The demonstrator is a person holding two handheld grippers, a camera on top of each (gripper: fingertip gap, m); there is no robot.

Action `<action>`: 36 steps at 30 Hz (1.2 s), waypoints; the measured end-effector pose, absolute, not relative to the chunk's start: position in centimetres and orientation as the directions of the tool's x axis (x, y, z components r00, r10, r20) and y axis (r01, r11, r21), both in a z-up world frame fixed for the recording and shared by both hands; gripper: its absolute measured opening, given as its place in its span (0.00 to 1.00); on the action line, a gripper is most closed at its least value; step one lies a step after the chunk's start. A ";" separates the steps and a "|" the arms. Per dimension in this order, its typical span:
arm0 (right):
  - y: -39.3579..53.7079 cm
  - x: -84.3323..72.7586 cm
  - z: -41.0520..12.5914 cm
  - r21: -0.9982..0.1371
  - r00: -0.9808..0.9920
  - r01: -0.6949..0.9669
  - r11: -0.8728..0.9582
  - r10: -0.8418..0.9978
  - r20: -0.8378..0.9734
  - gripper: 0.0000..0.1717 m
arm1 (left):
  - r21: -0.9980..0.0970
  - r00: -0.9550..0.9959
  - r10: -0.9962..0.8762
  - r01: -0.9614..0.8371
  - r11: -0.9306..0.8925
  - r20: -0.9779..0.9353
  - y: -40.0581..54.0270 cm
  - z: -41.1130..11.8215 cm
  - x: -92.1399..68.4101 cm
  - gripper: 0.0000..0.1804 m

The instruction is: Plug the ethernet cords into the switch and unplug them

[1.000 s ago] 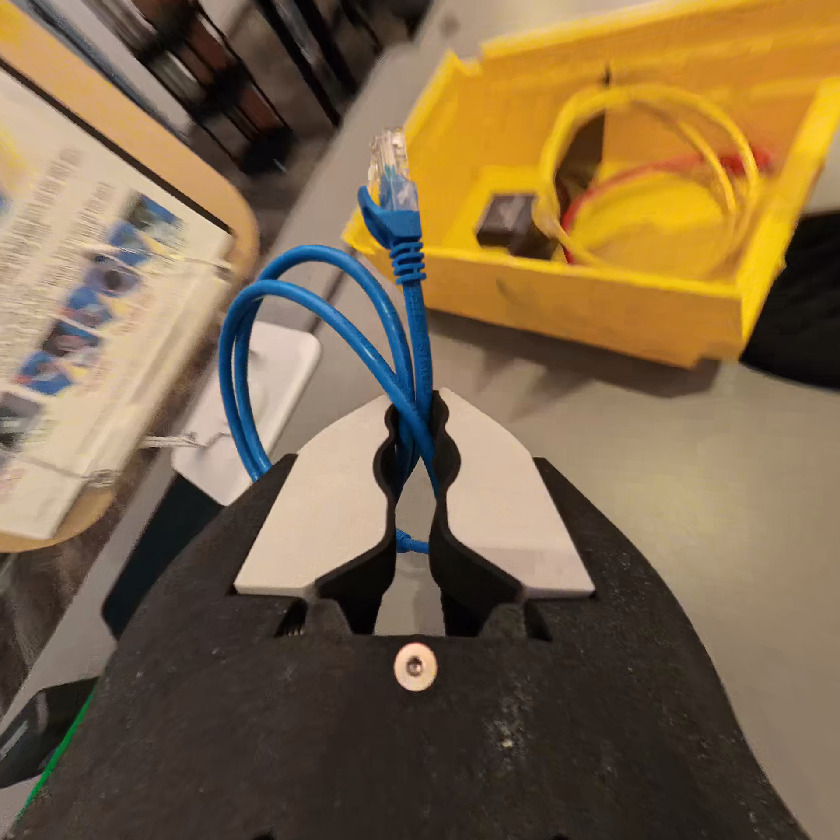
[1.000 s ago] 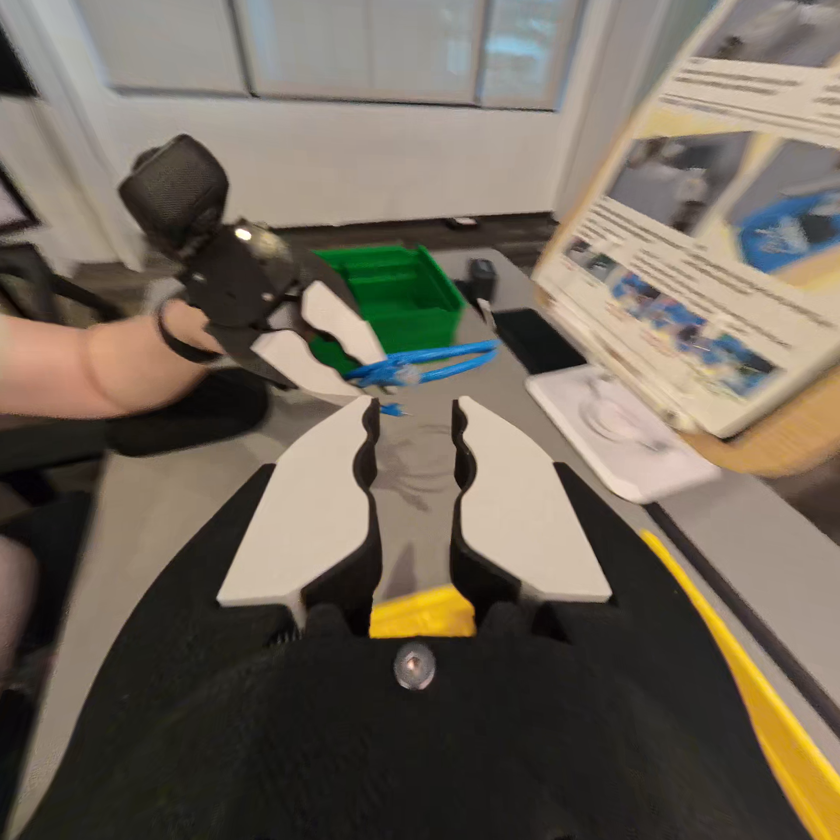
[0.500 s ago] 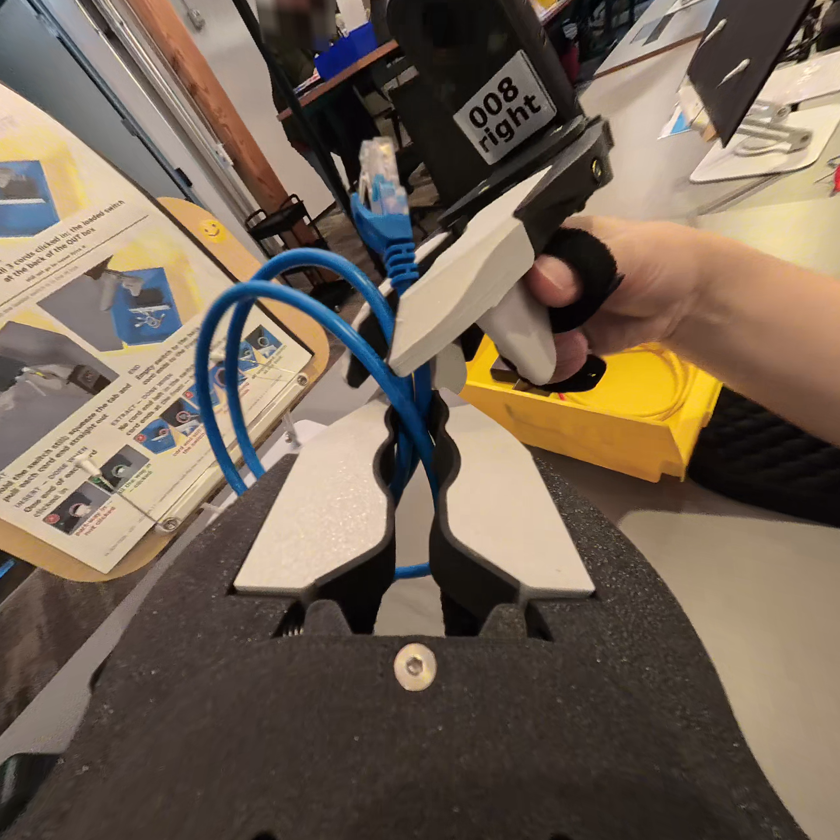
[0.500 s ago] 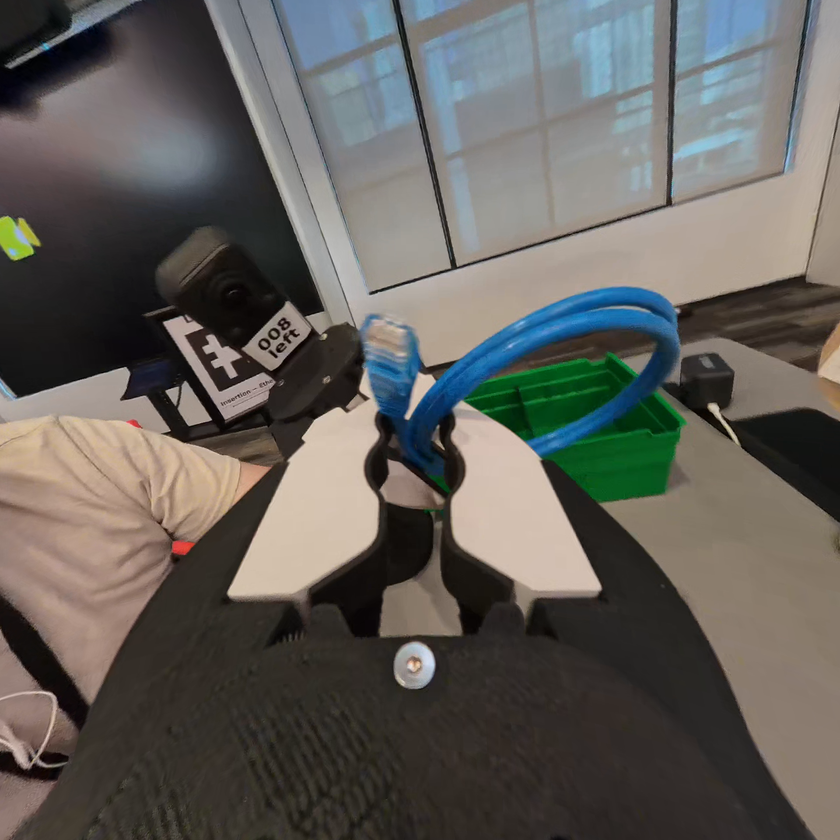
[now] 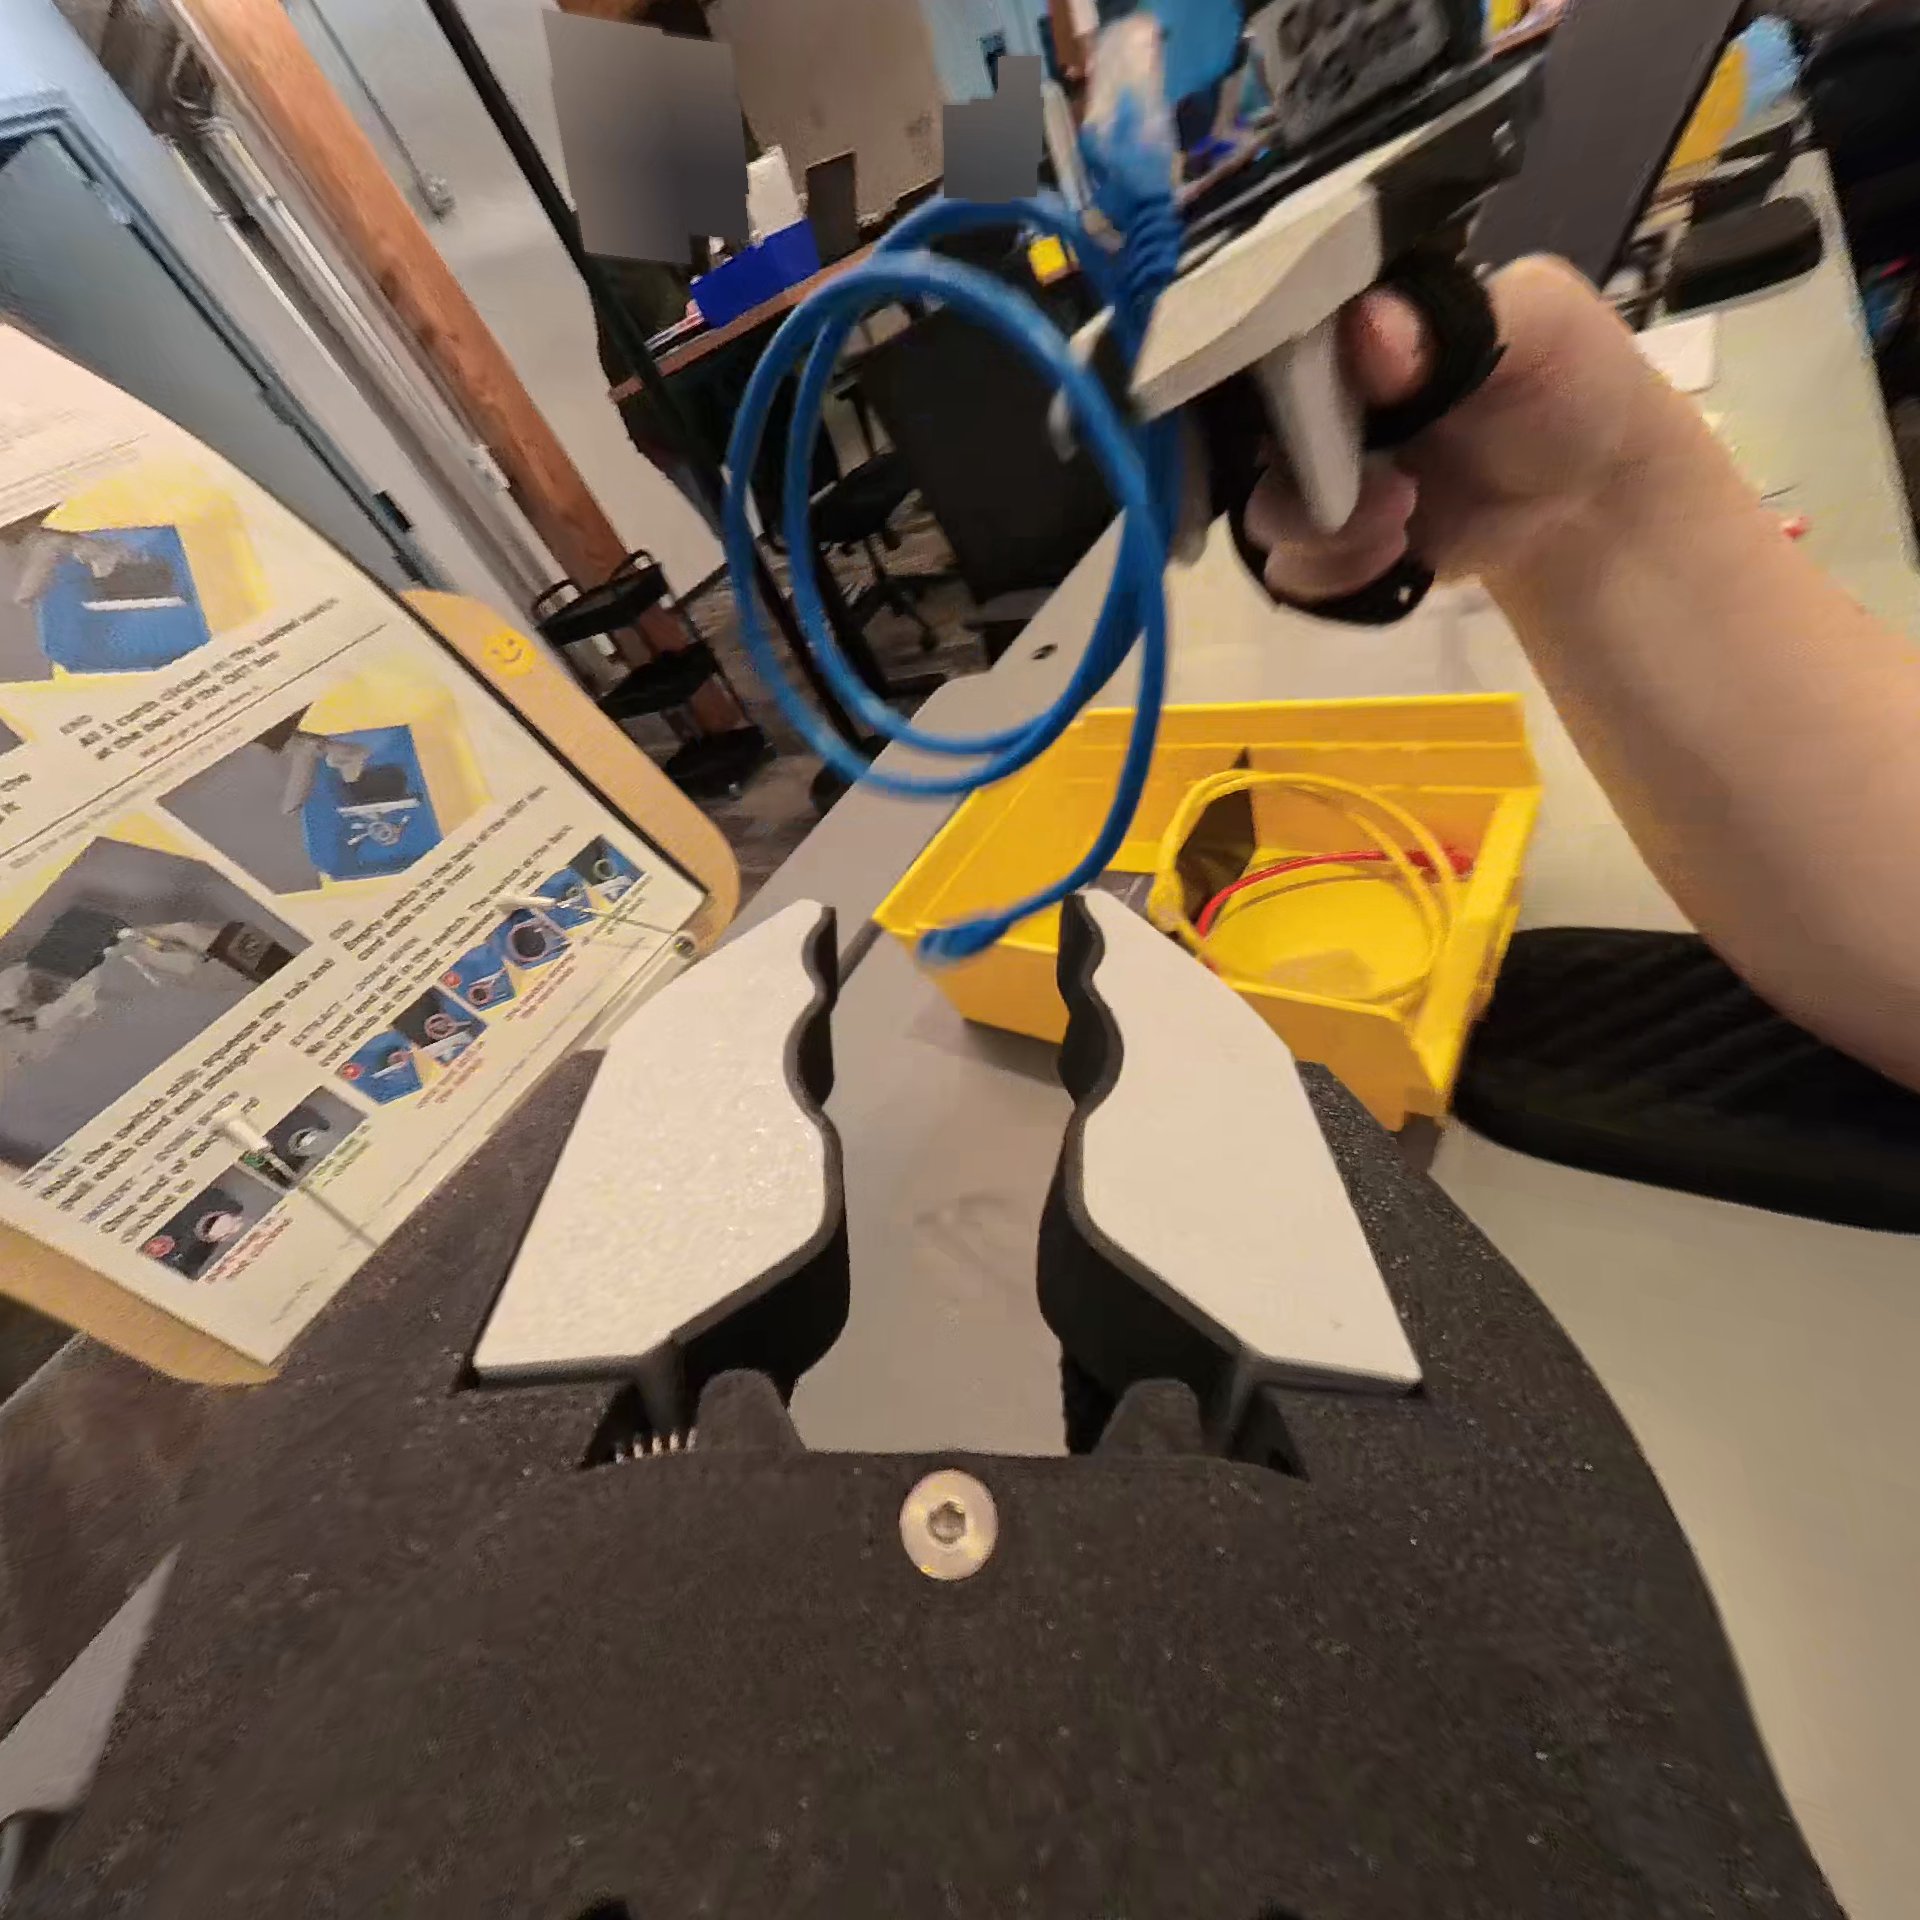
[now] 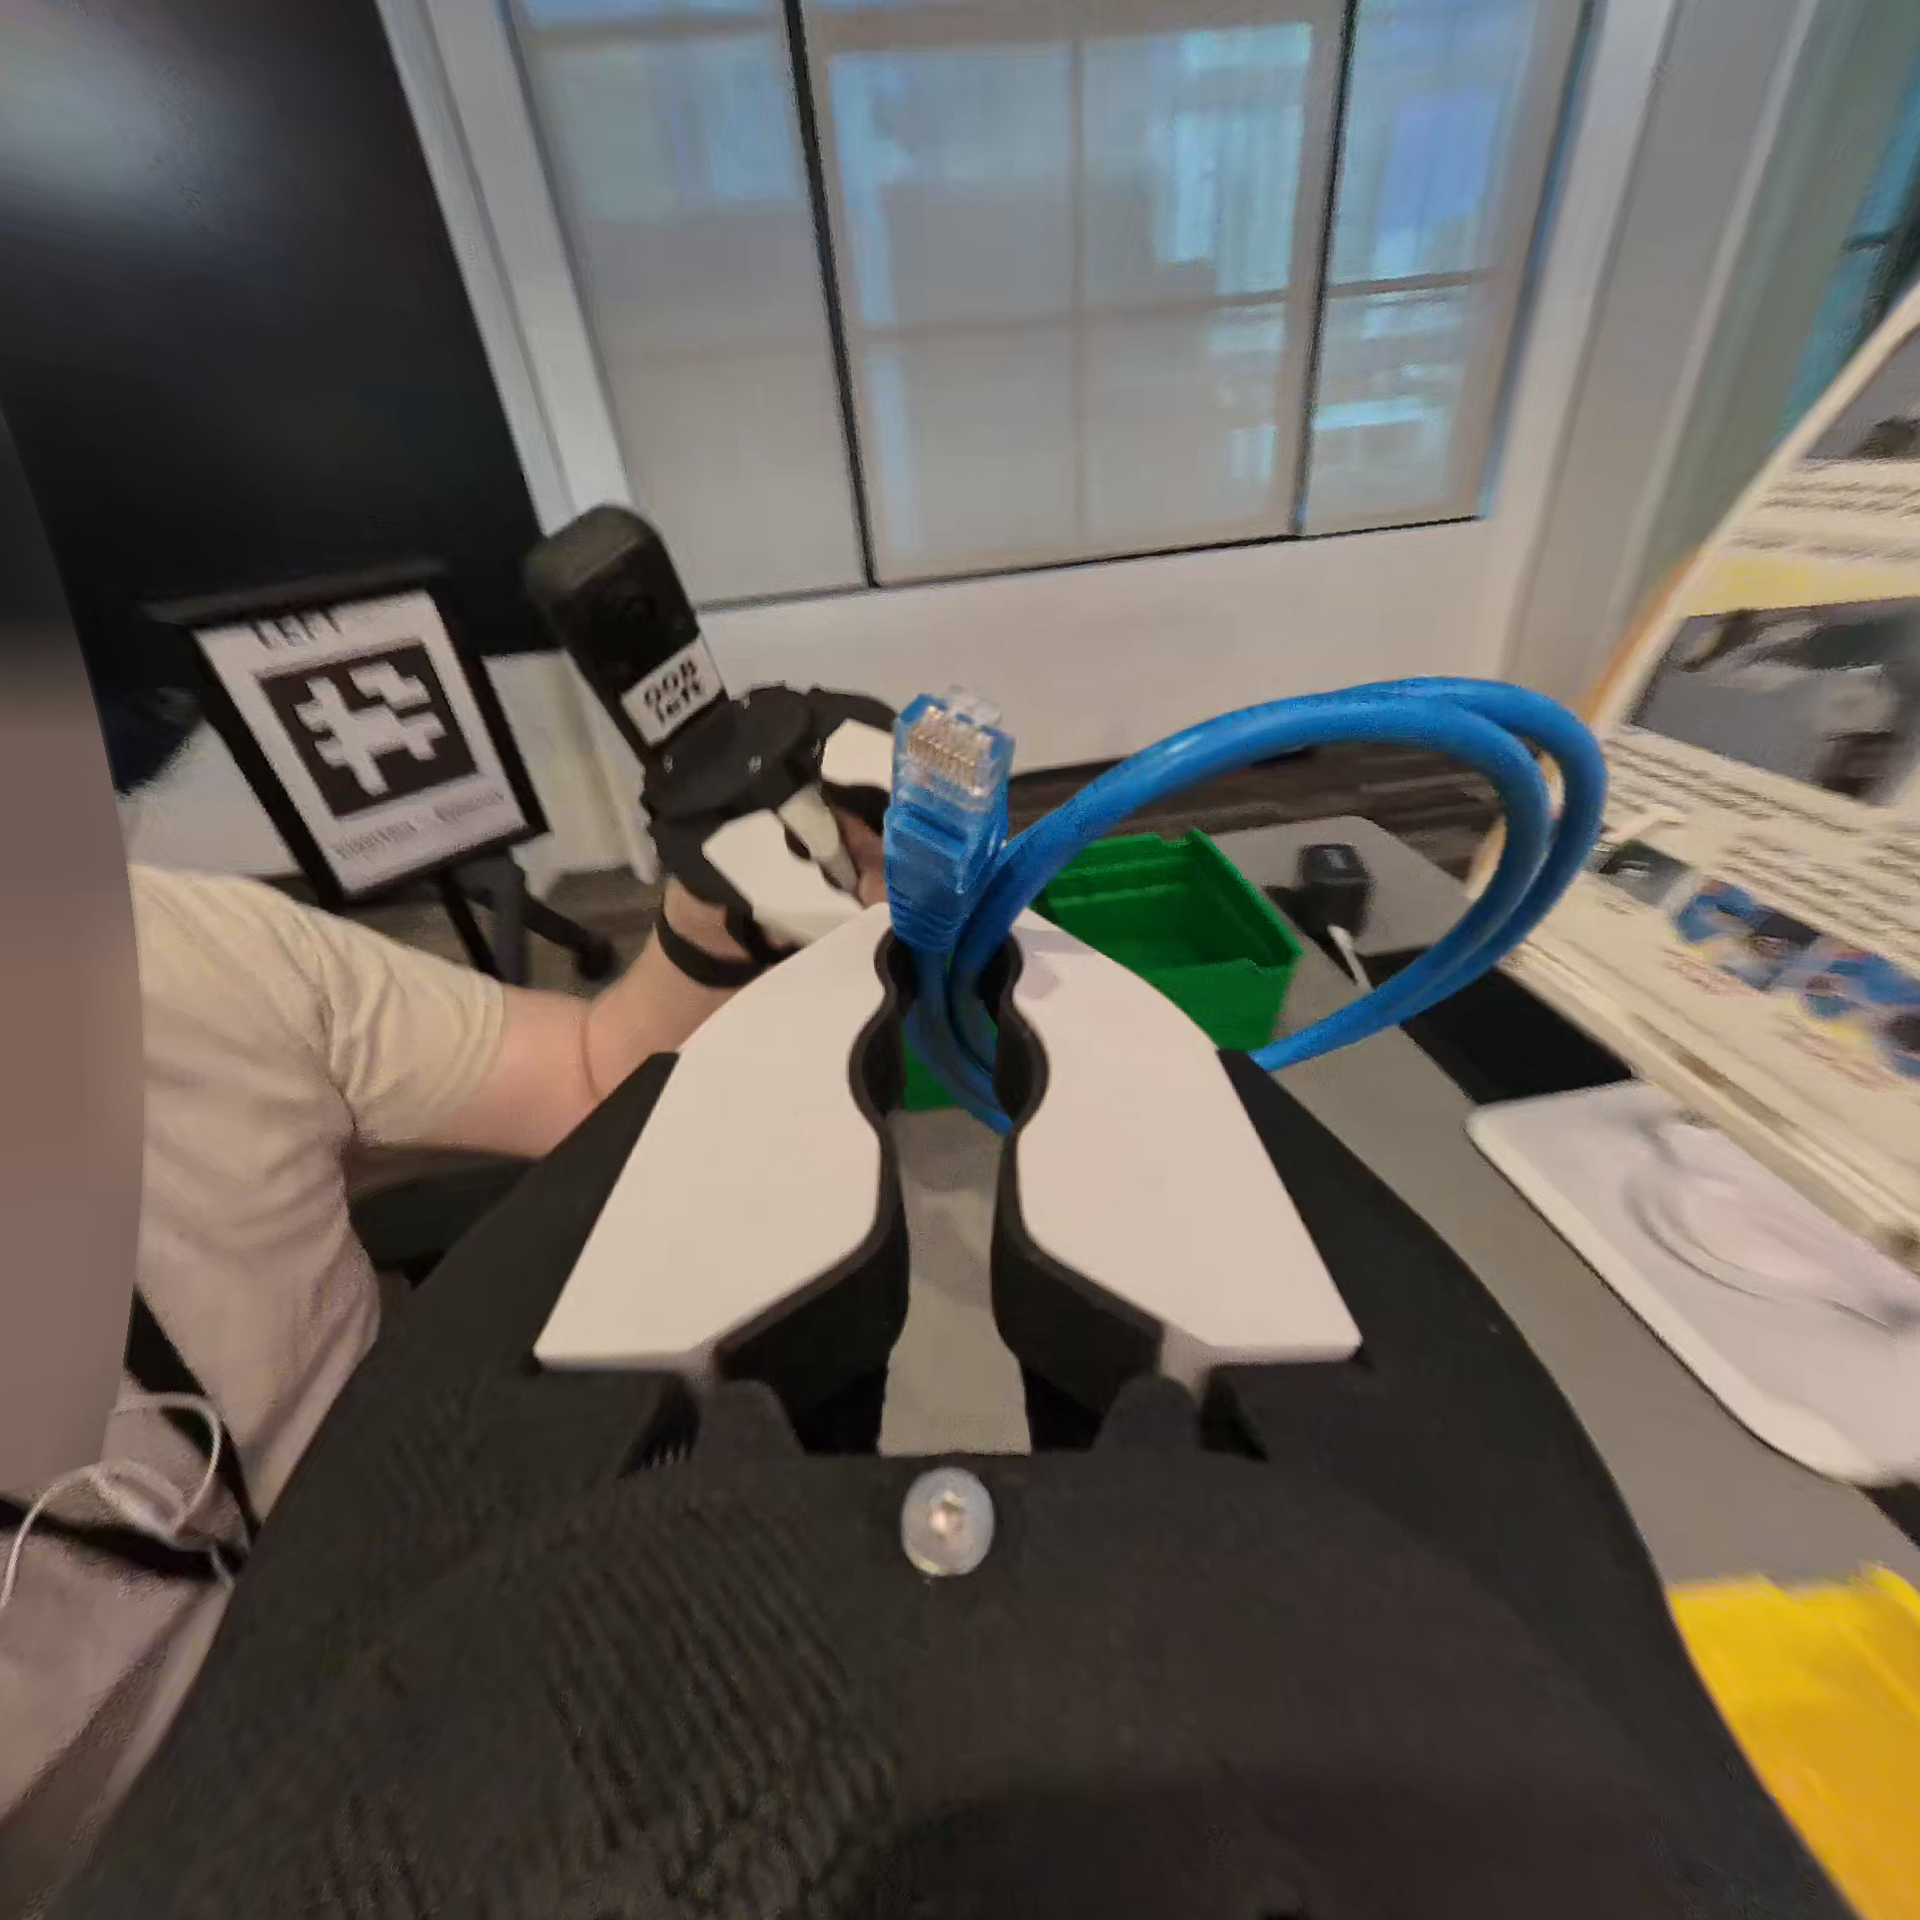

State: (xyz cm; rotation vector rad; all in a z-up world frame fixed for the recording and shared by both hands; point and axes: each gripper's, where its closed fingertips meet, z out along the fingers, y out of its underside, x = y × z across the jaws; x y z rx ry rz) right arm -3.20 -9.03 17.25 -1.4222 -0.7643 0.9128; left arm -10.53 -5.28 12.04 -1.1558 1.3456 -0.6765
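Observation:
My right gripper [image 6: 948, 961] is shut on the coiled blue ethernet cord [image 6: 1299, 748]. Its clear plug [image 6: 951, 764] stands upright just above the fingertips, and the loops hang out to the right. In the left wrist view the same right gripper [image 5: 1226, 312] holds the blue cord [image 5: 935, 499] up in the air. The cord's other plug [image 5: 961, 940] dangles free in front of my left gripper [image 5: 945, 961], which is open and touches nothing. The yellow bin [image 5: 1143, 997] behind it holds a yellow cord [image 5: 1320, 831], a red cord [image 5: 1309, 868] and a dark box.
An instruction board [image 5: 260, 935] leans at the left and shows at the right in the right wrist view [image 6: 1766, 831]. A green bin [image 6: 1174, 935], a black adapter [image 6: 1330, 868] and a white pad [image 6: 1704, 1247] lie on the grey table [image 5: 1662, 1351]. A person's arm [image 5: 1714, 707] reaches over the yellow bin. The grippers' ends are close to 10 cm from one another.
My left gripper was shut on the blue cord and has opened and let it go. My right gripper closed on the cord near its plug and lifted it up and away.

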 end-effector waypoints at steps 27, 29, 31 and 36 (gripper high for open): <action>-8.5 8.1 -3.8 -0.483 0.822 0.446 -0.753 0.558 -0.112 0.23 | -0.924 0.347 -0.865 -0.260 0.282 -0.362 -1.3 15.5 -18.3 0.21; -8.1 13.1 0.2 -0.630 0.931 0.327 -0.705 0.354 0.087 0.25 | -0.921 0.590 -0.723 -0.347 0.175 -0.360 4.1 15.7 -24.3 0.23; -8.9 19.2 2.9 -0.729 0.985 0.151 -0.667 0.042 0.166 0.27 | -0.914 0.802 -0.485 -0.405 -0.013 -0.348 9.2 14.6 -32.3 0.27; -11.4 24.2 -4.2 -0.535 0.989 -0.131 -0.835 -0.147 -0.013 0.21 | -0.879 0.968 -0.190 -0.230 -0.418 -0.163 15.6 7.5 -45.0 0.36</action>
